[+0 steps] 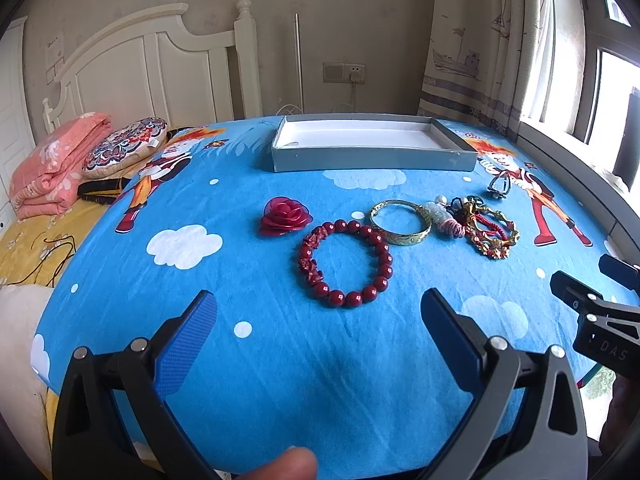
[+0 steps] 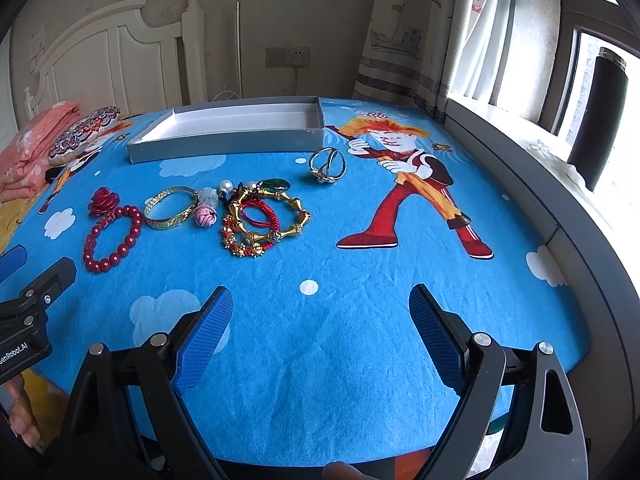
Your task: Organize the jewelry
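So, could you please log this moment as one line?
left hand-held gripper open | right hand-held gripper open | jewelry on cloth | box empty

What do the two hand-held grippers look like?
Both look alike. The left hand-held gripper and the right hand-held gripper have black frames with silver round bolts and two fingers with blue textured pads. White lettering marks the bodies. No cables or sleeves show.

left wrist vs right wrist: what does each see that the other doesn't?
Left wrist only: yellow sheet beside the blue cloth, a fingertip at the bottom edge.
Right wrist only: dark cylinder on the windowsill.
Both: grey box, red bead bracelet, gold bangle, red rose, silver ring, both grippers open.
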`<state>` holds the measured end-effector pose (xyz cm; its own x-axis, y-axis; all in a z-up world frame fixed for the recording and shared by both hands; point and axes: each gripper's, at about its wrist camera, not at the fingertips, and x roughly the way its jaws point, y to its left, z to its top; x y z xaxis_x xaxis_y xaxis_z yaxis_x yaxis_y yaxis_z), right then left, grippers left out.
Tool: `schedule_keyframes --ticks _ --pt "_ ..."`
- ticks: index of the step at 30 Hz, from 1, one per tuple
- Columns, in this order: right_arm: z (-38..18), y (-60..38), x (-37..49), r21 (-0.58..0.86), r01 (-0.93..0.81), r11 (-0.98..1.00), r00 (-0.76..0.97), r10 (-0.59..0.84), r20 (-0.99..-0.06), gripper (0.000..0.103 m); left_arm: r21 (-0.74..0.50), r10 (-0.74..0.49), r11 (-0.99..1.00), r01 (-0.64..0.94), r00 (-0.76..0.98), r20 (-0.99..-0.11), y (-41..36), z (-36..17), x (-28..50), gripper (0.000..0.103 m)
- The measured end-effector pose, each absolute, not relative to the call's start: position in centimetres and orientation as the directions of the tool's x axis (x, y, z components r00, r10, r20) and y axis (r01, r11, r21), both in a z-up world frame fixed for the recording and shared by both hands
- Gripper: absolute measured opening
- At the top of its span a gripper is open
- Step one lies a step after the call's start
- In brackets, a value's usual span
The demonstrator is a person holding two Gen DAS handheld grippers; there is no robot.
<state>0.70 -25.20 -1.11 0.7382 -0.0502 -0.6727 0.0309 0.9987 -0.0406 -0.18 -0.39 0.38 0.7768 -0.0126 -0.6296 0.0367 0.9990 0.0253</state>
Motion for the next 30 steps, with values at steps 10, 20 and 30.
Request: schedule_keyframes --ticks 10,20,30 --pt "-1.04 -25.25 0.75 -0.031 0.023 0.999 0.739 -0.037 -0.672 0.084 0.041 0.0 0.999 0.033 0.778 -0.629 -0.67 0.52 -0.11 0.099" --pt "-1.16 -25.27 0.75 -0.024 0.018 1.0 0.735 -0.029 -0.677 0.084 0.056 0.017 0.998 0.024 0.772 -0.635 -0.63 0.34 0.0 0.099" --pt "-1.2 -25.22 0.74 -0.024 0.018 1.0 0.734 -0.029 -0.678 0.084 0.054 0.018 0.998 0.021 0.769 -0.64 -0.47 0.15 0.0 0.099"
